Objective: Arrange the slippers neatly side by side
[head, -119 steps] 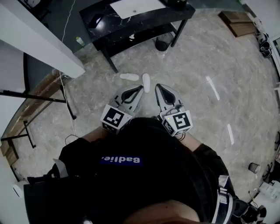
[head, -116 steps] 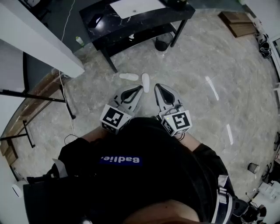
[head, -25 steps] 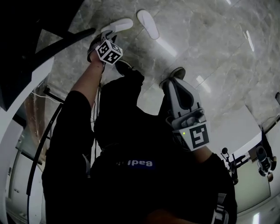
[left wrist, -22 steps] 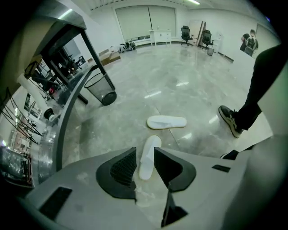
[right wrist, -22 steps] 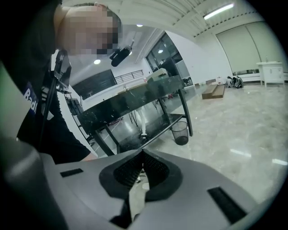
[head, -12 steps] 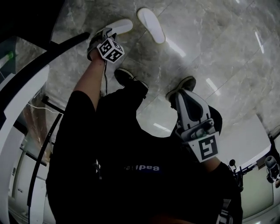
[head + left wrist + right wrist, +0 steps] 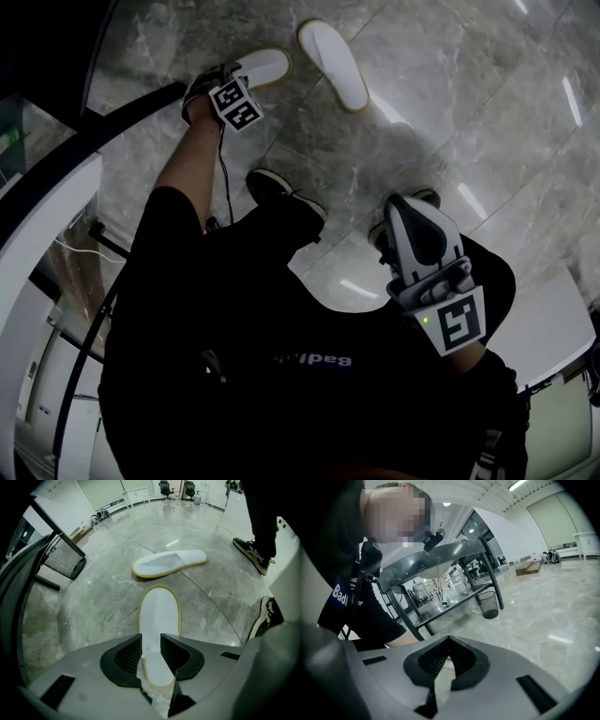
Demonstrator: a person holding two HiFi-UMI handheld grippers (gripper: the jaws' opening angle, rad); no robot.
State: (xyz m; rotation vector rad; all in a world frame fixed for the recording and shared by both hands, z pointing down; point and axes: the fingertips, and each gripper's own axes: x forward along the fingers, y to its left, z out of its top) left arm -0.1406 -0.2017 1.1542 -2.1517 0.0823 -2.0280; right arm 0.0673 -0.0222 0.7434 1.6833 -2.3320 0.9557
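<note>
Your left gripper (image 7: 220, 77) reaches out to 11 o'clock in the head view, low over the floor (image 7: 469, 112). Its jaws are pinched in on the close end of the near slipper (image 7: 159, 616), and white fabric fills the narrow gap between them. That slipper lies flat and points straight away from the gripper, toward 12 o'clock in the left gripper view.

The far slipper (image 7: 168, 563) lies crosswise just beyond its tip, at 12 o'clock from it. It is near but not touching, and its length runs from 9 to 3 o'clock. The two sit roughly at a right angle, not side by side.

Your right gripper (image 7: 448, 639) hangs close to your body at 4 o'clock in the head view, well apart from both slippers. Its jaws are closed tip to tip with nothing between them. It faces a dark table (image 7: 440, 557), with a mesh bin (image 7: 489, 604) on the floor at 1 o'clock. Your shoe (image 7: 281, 192) stands between the two grippers.
</note>
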